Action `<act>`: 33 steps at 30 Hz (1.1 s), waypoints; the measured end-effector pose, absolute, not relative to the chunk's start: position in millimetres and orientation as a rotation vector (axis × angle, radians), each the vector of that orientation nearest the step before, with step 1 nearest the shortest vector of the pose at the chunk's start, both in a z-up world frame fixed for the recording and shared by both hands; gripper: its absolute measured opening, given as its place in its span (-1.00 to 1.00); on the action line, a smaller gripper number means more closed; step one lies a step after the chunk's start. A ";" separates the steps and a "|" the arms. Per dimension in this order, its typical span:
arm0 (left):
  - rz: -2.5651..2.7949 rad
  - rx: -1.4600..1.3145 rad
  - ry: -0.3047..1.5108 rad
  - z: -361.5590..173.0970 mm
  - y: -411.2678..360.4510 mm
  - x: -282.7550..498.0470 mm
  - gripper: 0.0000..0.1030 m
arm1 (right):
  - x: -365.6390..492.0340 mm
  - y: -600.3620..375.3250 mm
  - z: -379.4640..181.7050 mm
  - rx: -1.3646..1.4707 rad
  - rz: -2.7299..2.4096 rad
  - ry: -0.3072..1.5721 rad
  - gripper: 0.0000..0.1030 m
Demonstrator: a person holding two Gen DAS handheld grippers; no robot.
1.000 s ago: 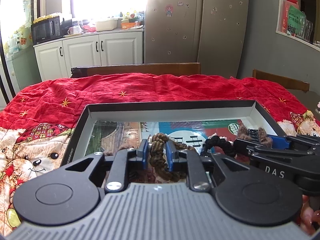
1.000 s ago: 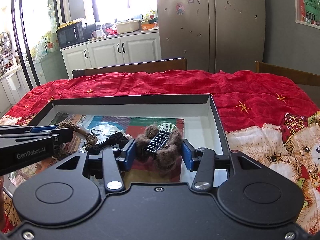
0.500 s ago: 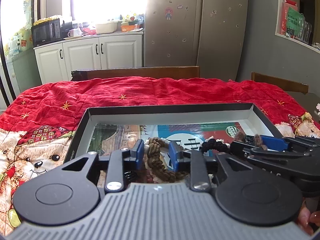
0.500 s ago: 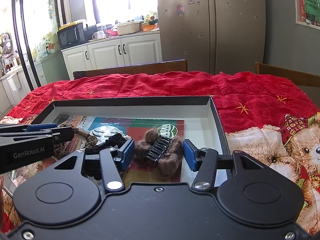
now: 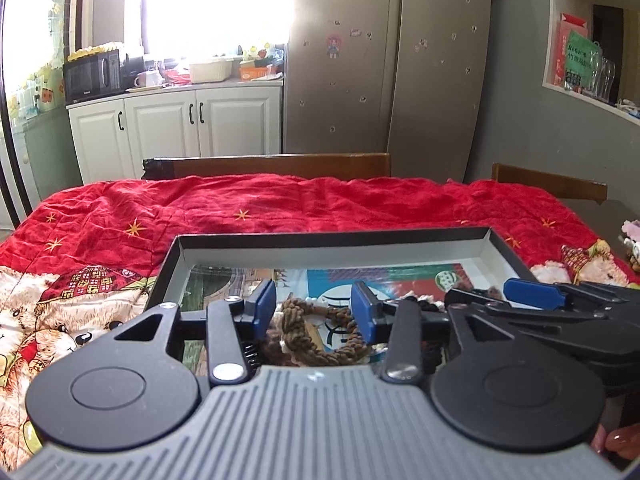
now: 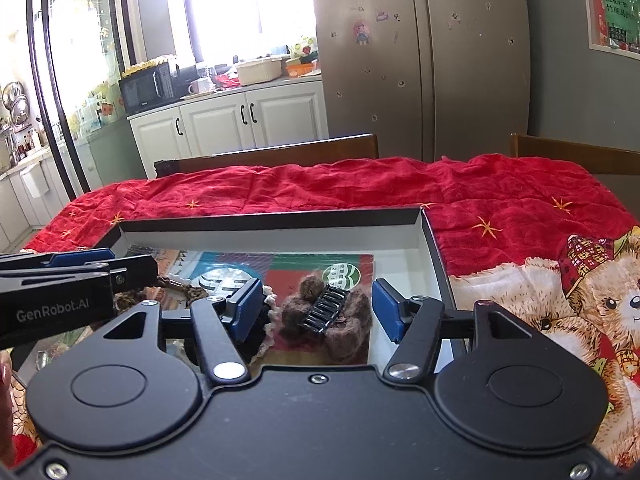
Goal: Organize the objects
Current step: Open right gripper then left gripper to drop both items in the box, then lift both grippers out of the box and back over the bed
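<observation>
Left gripper [image 5: 314, 310], marked "GenRobot.AI", jaws apart around a braided band [image 5: 320, 344]. Right gripper [image 6: 318, 310], jaws apart around a furry clip [image 6: 326, 316]. Both lie in the box [image 6: 272, 236], at 6 o'clock.

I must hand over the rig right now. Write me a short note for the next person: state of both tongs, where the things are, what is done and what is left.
Left tongs: open, astride the brown braided rope, not gripping it.
Right tongs: open, astride the fuzzy brown hair claw, not gripping it.
Both items lie inside the black box on the printed sheets, on the red tablecloth.
Done: these two items are in the box.
Left: lift both tongs clear; check outside the views for more items to sort.
</observation>
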State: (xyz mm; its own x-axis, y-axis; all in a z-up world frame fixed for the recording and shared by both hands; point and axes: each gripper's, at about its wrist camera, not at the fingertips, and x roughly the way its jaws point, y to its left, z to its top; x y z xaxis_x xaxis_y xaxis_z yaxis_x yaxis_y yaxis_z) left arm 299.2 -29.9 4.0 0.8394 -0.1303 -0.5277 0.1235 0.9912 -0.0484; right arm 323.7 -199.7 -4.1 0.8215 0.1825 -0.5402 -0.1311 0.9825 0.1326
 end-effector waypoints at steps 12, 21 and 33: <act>-0.126 -0.029 0.479 40.4 -19.0 264.8 0.26 | 289.0 -198.8 29.7 0.076 0.183 0.523 0.14; -0.133 0.017 0.425 67.8 -10.1 225.5 0.30 | 250.2 -202.5 61.1 0.064 0.203 0.497 0.14; -0.125 0.073 0.360 97.9 4.3 176.0 0.38 | 191.8 -208.0 92.8 0.009 0.228 0.471 0.15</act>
State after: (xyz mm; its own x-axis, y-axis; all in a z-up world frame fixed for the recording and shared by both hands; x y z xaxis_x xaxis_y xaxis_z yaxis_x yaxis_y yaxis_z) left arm 176.0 4.3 97.9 0.9282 -0.1092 -0.3556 0.1352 0.9896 0.0491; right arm 191.8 -208.0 92.8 0.8661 0.2197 -0.4490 -0.2157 0.9746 0.0608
